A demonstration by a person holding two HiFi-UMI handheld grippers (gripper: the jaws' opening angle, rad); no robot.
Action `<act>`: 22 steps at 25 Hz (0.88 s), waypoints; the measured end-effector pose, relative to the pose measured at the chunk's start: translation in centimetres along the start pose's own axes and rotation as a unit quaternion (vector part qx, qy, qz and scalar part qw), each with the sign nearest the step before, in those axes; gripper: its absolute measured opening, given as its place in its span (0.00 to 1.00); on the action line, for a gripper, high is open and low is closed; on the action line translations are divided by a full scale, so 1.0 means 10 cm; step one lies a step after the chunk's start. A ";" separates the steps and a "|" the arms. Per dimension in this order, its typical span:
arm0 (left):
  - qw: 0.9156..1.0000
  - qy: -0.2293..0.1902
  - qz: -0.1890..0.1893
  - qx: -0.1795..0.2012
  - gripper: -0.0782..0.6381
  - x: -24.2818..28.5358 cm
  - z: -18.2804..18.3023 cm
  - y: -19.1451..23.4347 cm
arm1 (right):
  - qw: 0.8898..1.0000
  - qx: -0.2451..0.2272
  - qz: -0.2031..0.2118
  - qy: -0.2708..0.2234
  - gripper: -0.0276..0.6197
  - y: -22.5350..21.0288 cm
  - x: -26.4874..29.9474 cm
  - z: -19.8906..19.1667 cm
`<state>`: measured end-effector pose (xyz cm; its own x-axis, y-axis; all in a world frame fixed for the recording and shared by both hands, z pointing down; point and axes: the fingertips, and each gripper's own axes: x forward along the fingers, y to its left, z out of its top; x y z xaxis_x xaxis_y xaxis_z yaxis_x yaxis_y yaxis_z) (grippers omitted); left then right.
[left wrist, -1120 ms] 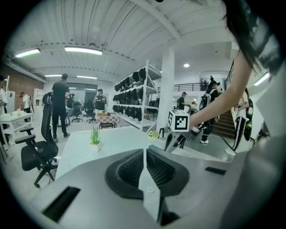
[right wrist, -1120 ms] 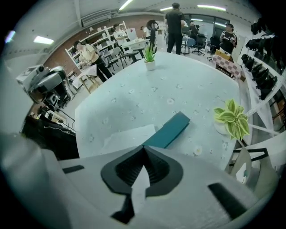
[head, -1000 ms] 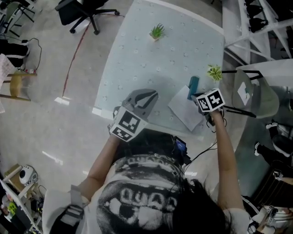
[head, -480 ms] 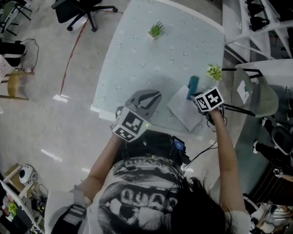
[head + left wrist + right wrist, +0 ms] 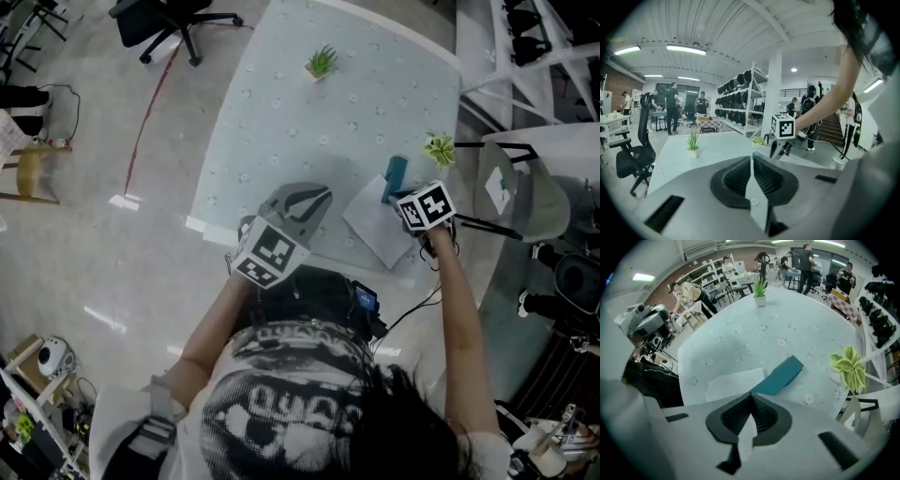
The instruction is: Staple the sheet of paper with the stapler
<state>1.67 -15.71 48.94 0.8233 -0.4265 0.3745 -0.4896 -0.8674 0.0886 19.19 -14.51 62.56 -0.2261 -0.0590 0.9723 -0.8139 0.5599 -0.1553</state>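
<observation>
A teal stapler (image 5: 395, 178) lies on the pale flowered table (image 5: 281, 122), its near end resting on a white sheet of paper (image 5: 373, 225) close to the table's front right corner. My right gripper (image 5: 751, 394) points steeply down, just above the near end of the stapler (image 5: 780, 375) and the paper (image 5: 733, 383). Its jaws are shut with nothing between them. In the head view its marker cube (image 5: 428, 206) covers the jaws. My left gripper (image 5: 314, 195) hovers over the table's front edge, left of the paper, also shut and empty (image 5: 751, 154).
A green potted plant (image 5: 321, 64) stands at the table's far side, and a yellow-green one (image 5: 439, 147) sits at the right edge just beyond the stapler. A white chair (image 5: 520, 192) is right of the table, a black office chair (image 5: 173, 23) far left.
The left gripper has drifted slightly to the right. The right gripper, stapler and paper stay where they were.
</observation>
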 end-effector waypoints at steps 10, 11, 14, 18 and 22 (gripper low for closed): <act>0.999 0.016 -0.025 0.028 0.13 -0.09 0.00 -0.14 | 0.998 0.032 -0.015 -0.060 0.03 0.02 -0.10 0.01; 0.999 0.018 -0.025 0.031 0.13 -0.09 0.00 -0.15 | 0.996 0.045 -0.016 -0.079 0.03 0.02 -0.11 0.02; 0.999 0.022 -0.025 0.036 0.13 -0.09 0.01 -0.21 | 0.987 0.068 -0.030 -0.141 0.03 0.02 -0.22 0.04; 0.999 0.026 -0.031 0.035 0.13 -0.11 -0.01 -0.34 | 0.969 0.117 -0.045 -0.211 0.03 0.00 -0.36 -0.03; 0.998 0.032 -0.025 0.043 0.13 -0.12 0.00 -0.48 | 0.960 0.120 -0.058 -0.247 0.03 0.15 -0.42 -0.15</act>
<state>3.03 -11.03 48.06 0.8249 -0.3676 0.4295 -0.4198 -0.9071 0.0298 19.72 -12.18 58.52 -0.3049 -0.5267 0.7935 -0.9354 0.3224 -0.1453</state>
